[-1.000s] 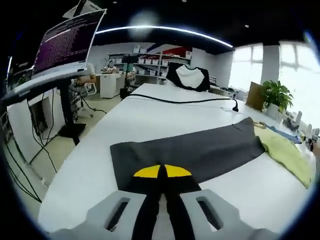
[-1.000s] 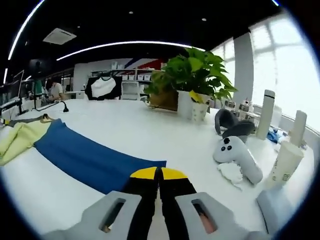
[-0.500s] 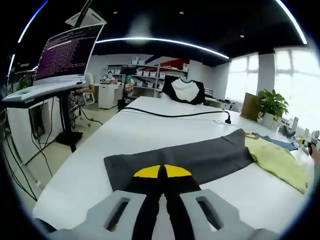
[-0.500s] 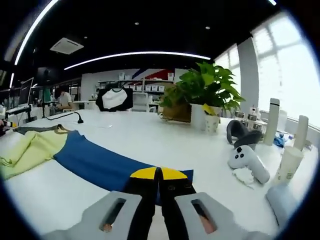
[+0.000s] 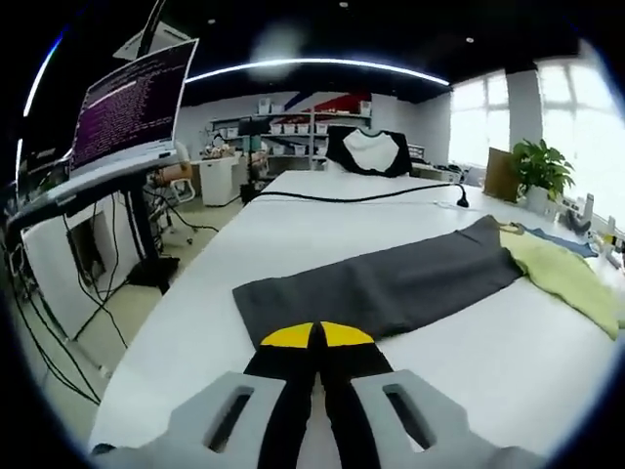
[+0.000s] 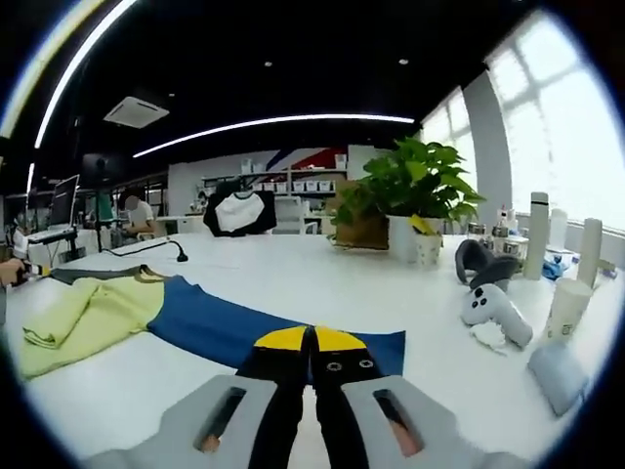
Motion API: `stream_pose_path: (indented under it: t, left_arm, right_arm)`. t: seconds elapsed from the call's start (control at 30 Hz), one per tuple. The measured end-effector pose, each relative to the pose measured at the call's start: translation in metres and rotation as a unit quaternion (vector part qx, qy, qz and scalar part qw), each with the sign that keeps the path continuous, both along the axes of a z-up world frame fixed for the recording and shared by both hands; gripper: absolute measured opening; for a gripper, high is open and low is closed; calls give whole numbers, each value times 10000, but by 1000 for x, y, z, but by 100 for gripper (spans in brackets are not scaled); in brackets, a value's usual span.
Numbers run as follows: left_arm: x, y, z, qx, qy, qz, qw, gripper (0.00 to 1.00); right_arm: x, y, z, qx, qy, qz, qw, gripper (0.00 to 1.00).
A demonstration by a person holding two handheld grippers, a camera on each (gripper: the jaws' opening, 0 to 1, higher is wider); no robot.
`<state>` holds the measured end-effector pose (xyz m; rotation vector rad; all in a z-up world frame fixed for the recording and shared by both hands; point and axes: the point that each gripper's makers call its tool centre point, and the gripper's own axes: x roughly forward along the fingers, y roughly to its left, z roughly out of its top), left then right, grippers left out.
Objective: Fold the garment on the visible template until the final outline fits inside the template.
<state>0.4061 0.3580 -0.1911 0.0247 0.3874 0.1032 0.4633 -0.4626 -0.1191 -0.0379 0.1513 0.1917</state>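
Observation:
The garment lies stretched across the white table: a grey sleeve, a pale yellow body and a blue sleeve. My left gripper is shut, its yellow tips on the near end of the grey sleeve. In the right gripper view the yellow body spreads to the left. Near the blue sleeve's cuff end, my right gripper is also shut, with the blue cloth under its tips.
A monitor on a stand rises left of the table, and a black cable crosses the far tabletop. On the right side stand a potted plant, grey headphones, a white controller, bottles and a cup.
Both views have shifted with the hands. More of the blue sleeve's end and the yellow body now show around the right jaws. Both grippers stay shut on the sleeves.

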Motion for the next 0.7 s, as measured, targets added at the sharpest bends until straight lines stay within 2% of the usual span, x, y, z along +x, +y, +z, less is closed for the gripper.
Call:
stream_pose_path:
  t: [0.13, 0.2, 0.23, 0.27, 0.43, 0.47, 0.5, 0.53, 0.57, 0.63, 0.7]
  left_arm:
    - [2, 3, 0, -96, 3, 54, 9999, 1]
    - [2, 6, 0, 138, 77, 55, 9999, 1]
    - [3, 9, 0, 369, 122, 38, 9992, 1]
    - [4, 8, 0, 391, 123, 44, 9991, 1]
    - [6, 12, 0, 257, 94, 109, 9996, 1]
    - [5, 11, 2, 161, 11, 138, 9998, 1]
    - [11, 6, 19, -111, -606, 75, 9981, 1]
    - [9, 4, 28, -380, -873, 106, 9954, 1]
    - [6, 3, 37, -447, -998, 155, 9939, 1]
    - [3, -3, 52, -253, -1154, 6, 9930, 1]
    - [0, -13, 60, -374, -1148, -62, 9927, 1]
  right_arm:
    - [-6, -1, -4, -33, 27, -7, 10000, 0]
    - [-7, -1, -6, -101, 55, -29, 9999, 0]
    - [-9, 0, -7, -135, 86, -23, 9999, 0]
    - [-10, 1, -8, -142, 93, -21, 9999, 0]
    - [-15, 7, -8, -184, 109, 19, 9998, 0]
    - [-16, 9, -7, -227, 96, 25, 9997, 0]
    - [-17, 10, -5, -257, 80, 28, 9996, 0]
    - [-18, 10, -4, -276, 62, 33, 9996, 0]
    - [-19, 7, -1, -285, 10, -24, 9996, 0]
    - [-20, 2, 1, -317, 13, -126, 9994, 0]
    - [-24, 1, 3, -376, 32, -181, 9991, 0]
